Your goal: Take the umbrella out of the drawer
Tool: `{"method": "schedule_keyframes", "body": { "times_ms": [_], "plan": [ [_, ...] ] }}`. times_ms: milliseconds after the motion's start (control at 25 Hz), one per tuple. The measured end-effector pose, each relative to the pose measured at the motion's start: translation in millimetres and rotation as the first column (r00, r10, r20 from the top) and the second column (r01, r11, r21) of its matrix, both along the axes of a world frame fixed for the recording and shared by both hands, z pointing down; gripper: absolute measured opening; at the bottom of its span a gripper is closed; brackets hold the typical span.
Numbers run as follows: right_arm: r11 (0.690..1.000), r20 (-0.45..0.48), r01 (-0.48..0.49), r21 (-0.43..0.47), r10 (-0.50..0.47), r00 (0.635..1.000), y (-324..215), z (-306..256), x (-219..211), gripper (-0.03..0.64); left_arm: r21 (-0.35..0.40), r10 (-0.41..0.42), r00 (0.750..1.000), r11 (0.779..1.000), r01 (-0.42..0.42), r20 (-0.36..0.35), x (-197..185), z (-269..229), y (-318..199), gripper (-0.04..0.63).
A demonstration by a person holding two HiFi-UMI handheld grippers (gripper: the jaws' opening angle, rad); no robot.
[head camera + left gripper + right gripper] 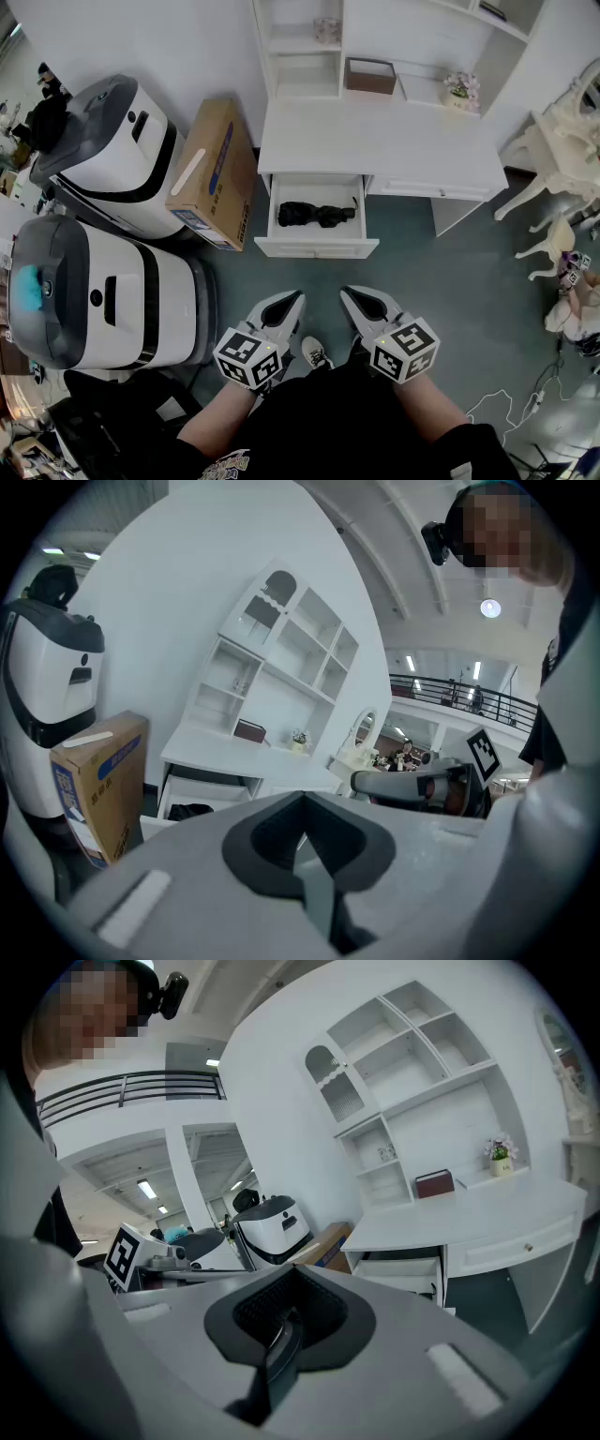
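Lying folded in the open drawer (316, 247), the black umbrella (317, 215) is judged light, soft fabric over stiff ribs; best gripped mid-length. Both the left hand-held gripper (293, 300) and the right hand-held gripper (348, 294) are clenched, empty, well short of it.

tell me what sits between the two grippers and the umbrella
In the head view, only bare teal floor and the white front of the open drawer lie between the left gripper, the right gripper and the umbrella.
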State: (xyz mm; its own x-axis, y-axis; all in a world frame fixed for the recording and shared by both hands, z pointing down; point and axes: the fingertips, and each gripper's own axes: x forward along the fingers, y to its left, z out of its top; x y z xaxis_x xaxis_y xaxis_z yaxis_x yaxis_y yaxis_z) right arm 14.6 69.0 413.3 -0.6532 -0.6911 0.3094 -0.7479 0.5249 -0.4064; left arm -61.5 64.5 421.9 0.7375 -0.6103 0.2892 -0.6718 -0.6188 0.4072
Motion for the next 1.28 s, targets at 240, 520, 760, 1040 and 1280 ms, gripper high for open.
{"method": "schedule_keyframes", "body": {
  "times_ms": [240,520,760,1040,1280],
  "plan": [
    [1.0,0.017,-0.006,0.001,0.006,1.0,3,-3,2,0.026,0.0,0.002,1.0,1.0,-0.002,-0.001,3,-2,3,0.0],
    [1.0,0.042,0.0,-0.001,0.0,0.999,4,-5,2,0.028,0.001,0.002,1.0,1.0,-0.002,-0.002,3,-2,4,0.0],
    [1.0,0.047,-0.009,-0.007,0.009,0.999,2,-4,6,0.028,0.006,0.002,1.0,1.0,-0.002,-0.001,3,-2,2,0.0],
    [1.0,0.037,-0.014,0.002,0.014,0.999,-2,-5,8,0.028,0.019,-0.004,1.0,1.0,0.003,0.001,-1,-4,-1,0.0],
    [1.0,0.028,-0.017,0.013,0.017,0.999,-9,-9,8,0.028,0.026,-0.006,1.0,1.0,0.006,0.003,-5,-5,-6,0.0]
  ]
}}
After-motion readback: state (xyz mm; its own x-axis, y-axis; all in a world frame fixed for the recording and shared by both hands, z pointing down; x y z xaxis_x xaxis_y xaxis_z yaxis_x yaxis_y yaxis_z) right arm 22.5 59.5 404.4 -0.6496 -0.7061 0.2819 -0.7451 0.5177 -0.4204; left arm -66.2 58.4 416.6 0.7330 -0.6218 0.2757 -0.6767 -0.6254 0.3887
